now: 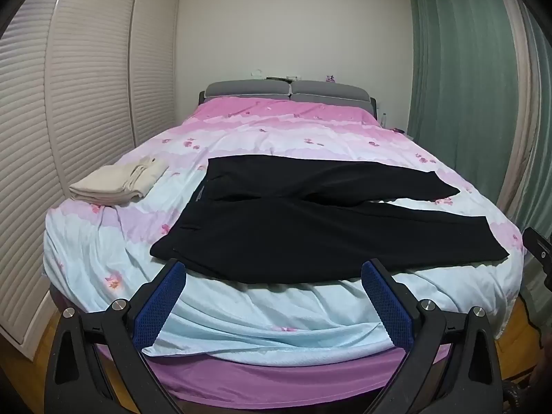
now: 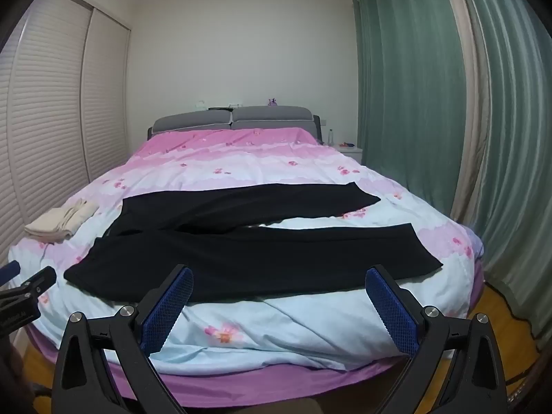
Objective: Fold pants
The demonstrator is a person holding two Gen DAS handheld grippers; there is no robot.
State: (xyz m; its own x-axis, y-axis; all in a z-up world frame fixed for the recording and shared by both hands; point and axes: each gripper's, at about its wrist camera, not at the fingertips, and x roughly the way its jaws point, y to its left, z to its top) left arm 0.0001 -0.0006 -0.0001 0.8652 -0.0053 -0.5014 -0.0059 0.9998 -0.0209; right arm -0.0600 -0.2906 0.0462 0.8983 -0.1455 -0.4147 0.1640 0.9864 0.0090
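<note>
Nearest the lens: blue ribbed pads of the left tool [image 1: 272,267], spread wide with nothing between them, aimed down toward the foot of the bed. Same for the right tool [image 2: 279,272]: spread wide, empty, clear of the fabric.

Largest in view, the bed [image 1: 241,314], under a pink and pale-blue flowered quilt, rumpled at the near edge. Across it, spread flat, the black pants [image 1: 276,224]: waistband toward the louvred wardrobe doors [image 1: 62,110], both legs running out toward the green curtain [image 1: 459,79], near leg close to the bed's foot, far leg angled away with a wedge of quilt showing between the cuffs. Just beyond the waistband, apart from it, a folded cream garment [image 1: 119,181].

Likely soft, light and limp, prone to drape and slide over the quilt; no stiffness to count on. Best taken at the edges: probably one tool at the waistband corner, the other at the near cuff [image 2: 426,248], pinching only the black cloth and not the quilt under it.

Hard to read: seams and creases lost in the black; pocket slit barely visible; front or back uppermost not clear. Small items on the headboard ledge too tiny to name. Each tool's body cut off at the frame bottom; a sliver of the other tool at each view's side edge.
</note>
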